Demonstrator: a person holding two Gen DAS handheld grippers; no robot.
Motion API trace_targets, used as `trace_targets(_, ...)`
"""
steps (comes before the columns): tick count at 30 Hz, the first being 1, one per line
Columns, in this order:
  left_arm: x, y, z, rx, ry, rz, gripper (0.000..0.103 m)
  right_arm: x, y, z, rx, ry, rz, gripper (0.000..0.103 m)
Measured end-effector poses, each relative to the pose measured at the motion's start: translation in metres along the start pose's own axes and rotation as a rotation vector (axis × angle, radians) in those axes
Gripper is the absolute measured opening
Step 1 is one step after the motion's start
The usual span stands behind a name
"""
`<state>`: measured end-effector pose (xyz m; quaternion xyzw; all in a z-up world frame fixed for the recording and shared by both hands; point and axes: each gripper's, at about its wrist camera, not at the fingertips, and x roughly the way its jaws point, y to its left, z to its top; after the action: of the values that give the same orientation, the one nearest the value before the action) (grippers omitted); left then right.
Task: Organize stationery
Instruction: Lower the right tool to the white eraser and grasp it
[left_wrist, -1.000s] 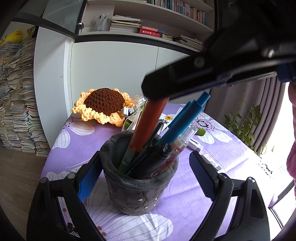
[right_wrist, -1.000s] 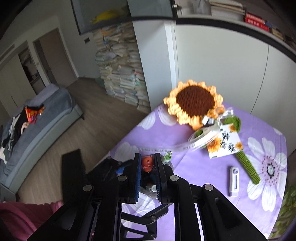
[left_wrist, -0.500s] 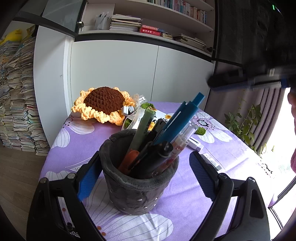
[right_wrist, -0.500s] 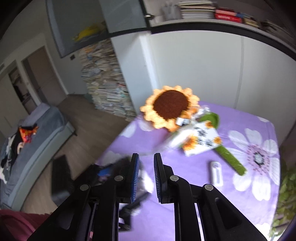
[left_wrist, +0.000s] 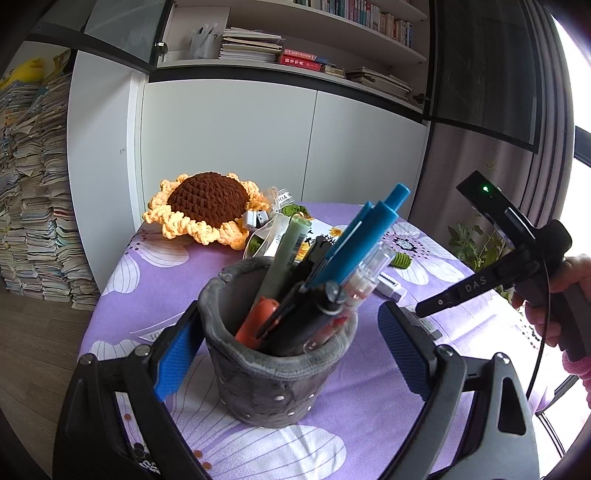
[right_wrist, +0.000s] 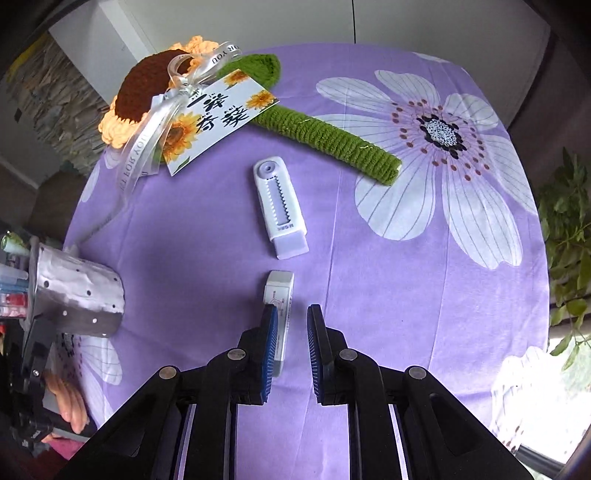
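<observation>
White eraser (right_wrist: 279, 314) lies on purple tablecloth (right_wrist: 369, 258), just beside right gripper (right_wrist: 292, 343) left pad; jaws slightly apart, just opening, empty. Left gripper (left_wrist: 288, 354) wide, straddling grey pen holder (left_wrist: 273, 373), not pressing.

A grey felt pen cup (left_wrist: 275, 373) stands on the purple flowered table (left_wrist: 373, 417) between the left gripper's (left_wrist: 291, 354) blue fingers (left_wrist: 177, 350), which stand apart from its sides. Pens (left_wrist: 351, 254) lean out of the cup. Behind lies a crocheted sunflower (left_wrist: 207, 210). At right, a hand (left_wrist: 565, 295) holds the right gripper (left_wrist: 424, 309) low over an eraser (left_wrist: 389, 287).
</observation>
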<state>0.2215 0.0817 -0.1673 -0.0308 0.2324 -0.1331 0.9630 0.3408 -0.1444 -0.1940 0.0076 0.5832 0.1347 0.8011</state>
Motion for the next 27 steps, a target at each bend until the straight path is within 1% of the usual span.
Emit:
trace_targets(3, 0.0, 0.0, 0.0, 0.0, 0.0, 0.0, 0.092, 0.002, -0.001, 0.003, 0.012, -0.003, 0.014, 0.028)
trace_targets(4, 0.0, 0.0, 0.0, 0.0, -0.001, 0.0, 0.092, 0.003, -0.001, 0.003, 0.013, 0.0, 0.021, 0.029)
trace_targets(7, 0.0, 0.0, 0.0, 0.0, 0.0, 0.0, 0.092, 0.009, 0.002, 0.004, 0.004, 0.014, 0.025, 0.029)
trace_targets(13, 0.0, 0.0, 0.0, -0.001, 0.0, 0.0, 0.092, 0.012, 0.016, 0.007, -0.044, 0.008, -0.016, 0.029)
trace_targets(15, 0.0, 0.001, 0.0, -0.002, 0.001, 0.001, 0.092, 0.015, 0.028, 0.006, -0.061, 0.004, -0.03, 0.029)
trace_targets(19, -0.001, 0.001, 0.0, -0.002, 0.0, 0.001, 0.092, 0.019, 0.041, 0.007, -0.102, -0.006, -0.079, 0.029)
trace_targets(20, -0.001, 0.001, 0.0, -0.002, -0.001, 0.0, 0.092, 0.02, 0.042, 0.008, -0.104, -0.007, -0.086, 0.026)
trace_targets(21, -0.001, 0.001, 0.0, -0.001, -0.002, -0.001, 0.092, 0.02, 0.043, 0.008, -0.109, -0.011, -0.096, 0.018)
trace_targets(22, -0.001, 0.002, 0.0, 0.0, -0.003, -0.001, 0.092, 0.02, 0.045, 0.006, -0.113, -0.017, -0.102, 0.018)
trace_targets(24, -0.001, 0.002, 0.0, 0.0, -0.004, -0.002, 0.092, 0.019, 0.046, 0.003, -0.106, -0.027, -0.09, 0.018)
trace_targets(27, -0.002, 0.003, 0.0, -0.001, -0.013, 0.0, 0.09, 0.004, 0.051, 0.0, -0.112, -0.068, -0.062, 0.018)
